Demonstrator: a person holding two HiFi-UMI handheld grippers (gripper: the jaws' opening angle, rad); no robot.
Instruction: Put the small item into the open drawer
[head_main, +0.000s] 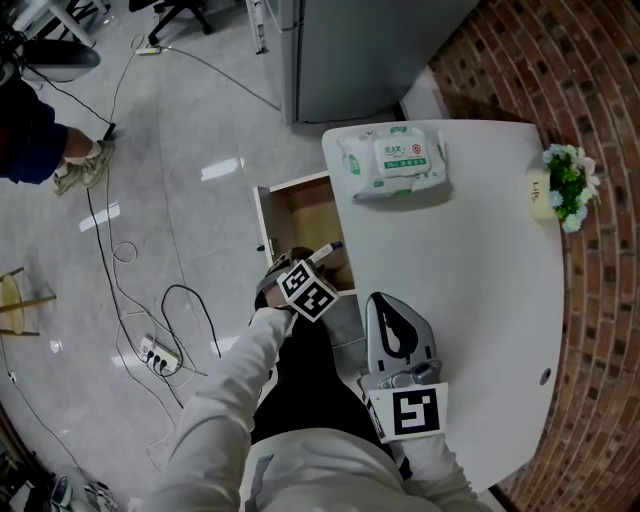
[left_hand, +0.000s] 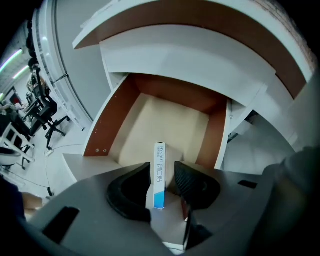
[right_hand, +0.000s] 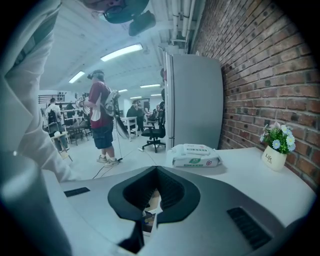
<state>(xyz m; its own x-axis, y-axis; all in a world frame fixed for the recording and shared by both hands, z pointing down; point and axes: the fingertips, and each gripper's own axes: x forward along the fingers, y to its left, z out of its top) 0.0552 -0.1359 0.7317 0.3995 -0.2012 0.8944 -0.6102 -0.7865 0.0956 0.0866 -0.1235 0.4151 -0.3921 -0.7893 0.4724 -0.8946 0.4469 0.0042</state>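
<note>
The small item is a slim white box with a blue end (left_hand: 159, 175). It stands between the jaws of my left gripper (left_hand: 162, 172), leaning on the left jaw with a gap to the right one, so the pads do not press it. Below it lies the open drawer (left_hand: 165, 125), brown-walled with a pale floor. From the head view, the left gripper (head_main: 318, 262) hangs over the drawer (head_main: 300, 215) and the box's tip (head_main: 329, 248) pokes out ahead of it. My right gripper (head_main: 385, 302) rests over the white table's near edge, shut and holding nothing (right_hand: 156, 170).
On the white table (head_main: 470, 280) a pack of wet wipes (head_main: 395, 160) lies at the far side and a small flower pot (head_main: 560, 185) stands by the brick wall. A grey cabinet (head_main: 370, 50) stands beyond. Cables and a power strip (head_main: 160, 357) lie on the floor; a person (head_main: 40, 140) stands far left.
</note>
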